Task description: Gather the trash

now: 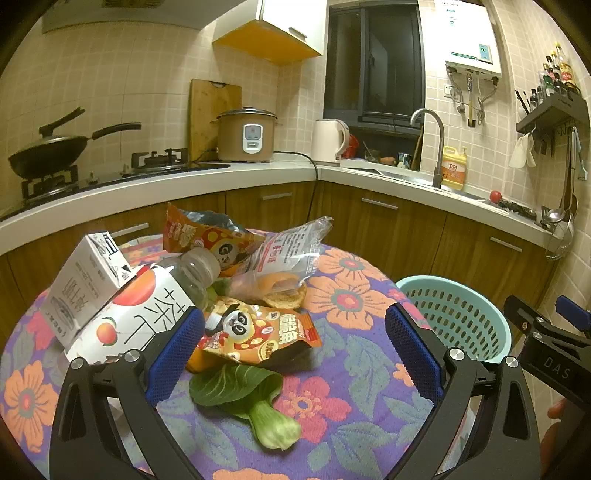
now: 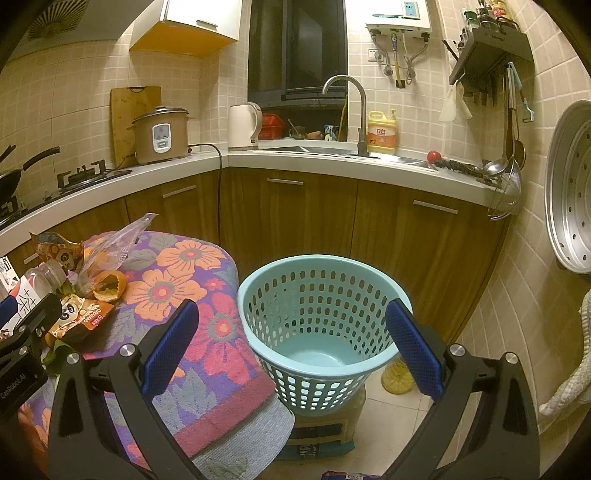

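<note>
Lying bottle (image 1: 177,291) neck points away.

A black wok (image 1: 44,155) sits on the gas stove (image 1: 110,173) at the left of the frame. Right of it, a wooden cutting board (image 1: 207,110) leans on the tiled wall behind a tan rice cooker (image 1: 246,134). A cream electric kettle (image 1: 330,140) stands at the counter corner. Further right, a curved steel faucet (image 1: 434,140) rises beside a yellow detergent jug (image 1: 453,168). A white water heater (image 1: 467,33) hangs at the upper right.
</note>
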`<state>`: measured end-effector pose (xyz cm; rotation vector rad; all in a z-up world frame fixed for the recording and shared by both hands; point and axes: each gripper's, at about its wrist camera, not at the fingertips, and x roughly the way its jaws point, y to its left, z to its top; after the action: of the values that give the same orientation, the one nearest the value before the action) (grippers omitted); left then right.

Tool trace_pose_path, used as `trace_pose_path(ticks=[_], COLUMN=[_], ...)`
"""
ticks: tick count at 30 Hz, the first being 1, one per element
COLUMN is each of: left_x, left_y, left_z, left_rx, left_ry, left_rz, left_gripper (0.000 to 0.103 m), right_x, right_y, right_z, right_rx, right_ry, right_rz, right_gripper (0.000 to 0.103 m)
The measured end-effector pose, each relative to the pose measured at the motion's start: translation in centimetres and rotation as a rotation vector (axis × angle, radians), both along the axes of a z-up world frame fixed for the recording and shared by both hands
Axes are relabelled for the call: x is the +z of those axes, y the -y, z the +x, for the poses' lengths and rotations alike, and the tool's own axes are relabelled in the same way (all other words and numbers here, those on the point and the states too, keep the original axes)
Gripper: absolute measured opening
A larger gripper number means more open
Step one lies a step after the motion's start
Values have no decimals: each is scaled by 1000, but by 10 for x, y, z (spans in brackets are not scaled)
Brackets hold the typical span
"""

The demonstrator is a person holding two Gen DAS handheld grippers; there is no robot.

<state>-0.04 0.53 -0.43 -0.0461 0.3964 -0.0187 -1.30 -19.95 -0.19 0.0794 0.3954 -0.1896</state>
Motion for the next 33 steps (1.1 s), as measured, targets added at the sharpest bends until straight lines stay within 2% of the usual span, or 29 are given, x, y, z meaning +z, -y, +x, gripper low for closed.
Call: trace_pose_path(ticks=[33], left_x=[1], left_y=[-1], left_z=[1], left_rx=[0], left_ry=[-6], left_rz=[-5], left_gripper=[95], right_x=[0], right_y=[-3], right_z=[2], right_rx=[2], right_ry=[-9], right_rz=[-9], right_gripper=[96])
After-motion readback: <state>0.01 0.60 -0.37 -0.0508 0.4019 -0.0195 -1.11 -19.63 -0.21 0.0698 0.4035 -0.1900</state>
